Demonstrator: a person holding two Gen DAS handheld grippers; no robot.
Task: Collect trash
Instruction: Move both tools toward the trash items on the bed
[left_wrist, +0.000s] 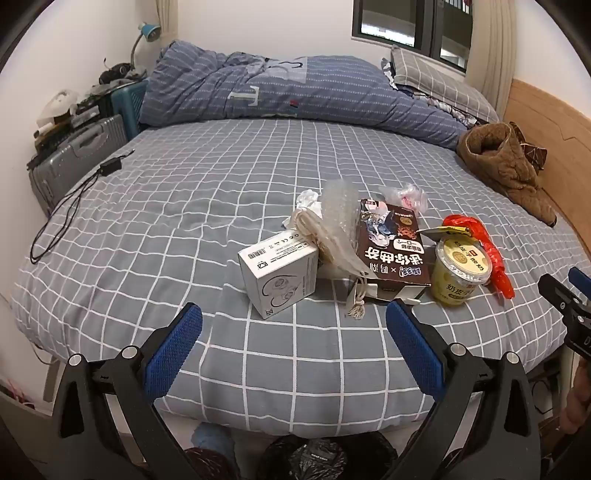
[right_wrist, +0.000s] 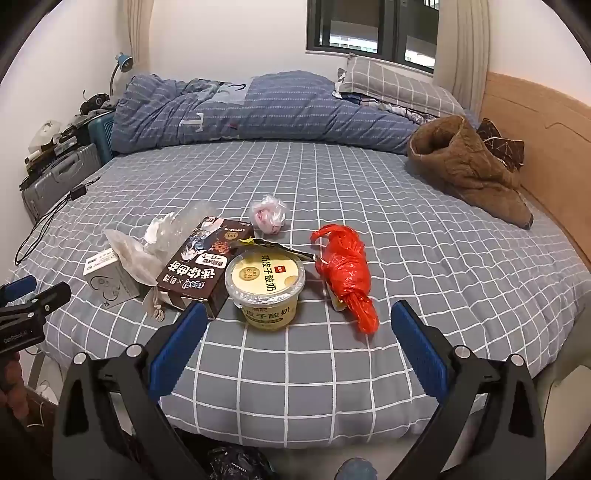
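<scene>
The trash is lying in a loose cluster near the front edge of the bed, on its grey checked sheet. A yellow yogurt cup is standing upright at the front, its foil lid on. Just to its right a crumpled red plastic bag is stretching toward the bed's edge. To the cup's left a dark brown snack box is lying flat, touching the cup, with crumpled clear plastic wrap draped beside it, and a small white box is sitting at the far left of the group. Behind them a small knotted clear bag (something pink inside) is resting apart.

The right gripper is hovering in front of the cup, jaws spread wide and holding nothing. The left gripper is hovering before the white box, likewise wide apart and empty.

Farther back, a blue quilt is bunched along the wall, and a brown garment is lying by the wooden headboard.
</scene>
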